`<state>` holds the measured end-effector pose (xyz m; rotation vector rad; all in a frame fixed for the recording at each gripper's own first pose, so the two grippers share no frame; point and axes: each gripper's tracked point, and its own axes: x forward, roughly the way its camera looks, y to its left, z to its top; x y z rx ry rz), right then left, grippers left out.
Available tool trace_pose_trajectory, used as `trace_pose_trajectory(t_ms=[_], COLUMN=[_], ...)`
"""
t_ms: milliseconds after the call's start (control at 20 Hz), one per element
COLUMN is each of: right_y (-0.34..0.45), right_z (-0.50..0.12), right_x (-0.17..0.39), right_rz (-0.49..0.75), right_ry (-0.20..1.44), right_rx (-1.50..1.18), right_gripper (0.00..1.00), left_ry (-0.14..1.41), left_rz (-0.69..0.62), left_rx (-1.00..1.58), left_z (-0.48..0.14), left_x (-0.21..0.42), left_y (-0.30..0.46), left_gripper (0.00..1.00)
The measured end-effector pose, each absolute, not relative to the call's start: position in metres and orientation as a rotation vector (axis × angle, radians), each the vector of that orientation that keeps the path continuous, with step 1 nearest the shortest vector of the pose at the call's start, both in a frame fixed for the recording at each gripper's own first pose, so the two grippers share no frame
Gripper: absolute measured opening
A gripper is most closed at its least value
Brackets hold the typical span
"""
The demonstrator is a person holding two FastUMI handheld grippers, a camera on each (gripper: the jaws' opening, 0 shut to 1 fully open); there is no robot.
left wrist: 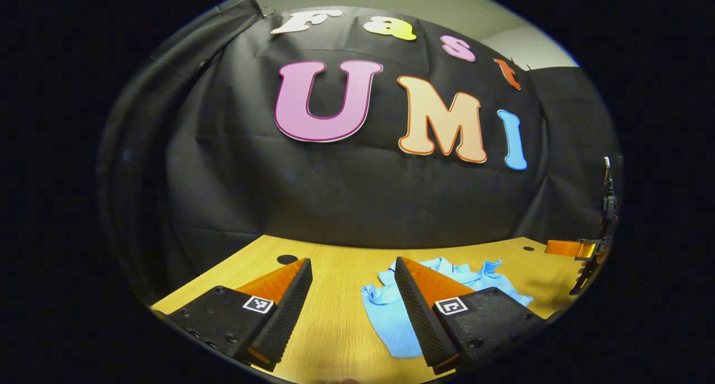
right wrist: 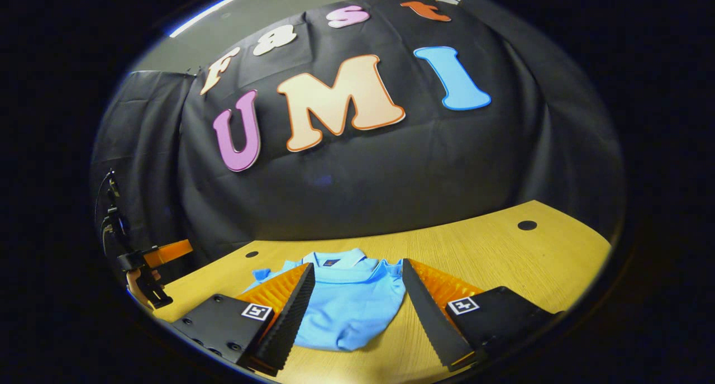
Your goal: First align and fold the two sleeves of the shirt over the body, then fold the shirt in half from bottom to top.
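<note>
A light blue, soft knit polo shirt (right wrist: 349, 300) with a ribbed collar lies on the pale wooden table (right wrist: 503, 255), whose smooth grained top has small round dark holes near its far edge. In the right gripper view the right gripper (right wrist: 357, 311) hangs over the shirt's body, its ridged wedge fingers (right wrist: 287, 317) spread wide apart and holding nothing. In the left gripper view the left gripper (left wrist: 353, 311) is likewise parted and empty, above bare wood just beside the shirt's crumpled, wrinkled sleeve (left wrist: 385, 306).

One shirt (right wrist: 346, 306), one table (right wrist: 503, 250), two claws.
</note>
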<state>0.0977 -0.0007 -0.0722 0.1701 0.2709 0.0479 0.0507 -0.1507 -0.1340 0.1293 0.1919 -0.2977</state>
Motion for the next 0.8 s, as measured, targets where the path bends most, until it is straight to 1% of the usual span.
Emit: trace_pose_trajectory(t_ms=[100,200,400,450,600,800], right_y=[0.010,0.021,0.024,0.024,0.023,0.026], right_z=[-0.071,-0.072,-0.065,-0.064,-0.056,-0.056], right_x=[0.064,0.037,0.000,-0.006,-0.016,-0.021], right_rz=[0.069,0.084,0.054,0.048,0.040,0.048], right_ry=[0.257,0.238,0.162,0.155,0.119,0.113], right_rx=[0.145,0.132,0.091,0.083,0.063,0.090], right_gripper=[0.98,0.98,0.98,0.98,0.98,0.98], left_ry=[0.160,0.174,0.181,0.176,0.164,0.168], left_rz=[-0.300,-0.302,-0.344,-0.358,-0.385,-0.369], left_rx=[0.168,0.188,0.202,0.209,0.231,0.253], left_z=[-0.135,-0.144,-0.155,-0.156,-0.159,-0.165], left_x=[0.023,-0.005,-0.049,-0.056,-0.071,-0.074], left_y=[-0.144,-0.141,-0.151,-0.156,-0.165,-0.165], left_gripper=[0.89,0.91,0.91,0.90,0.91,0.93])
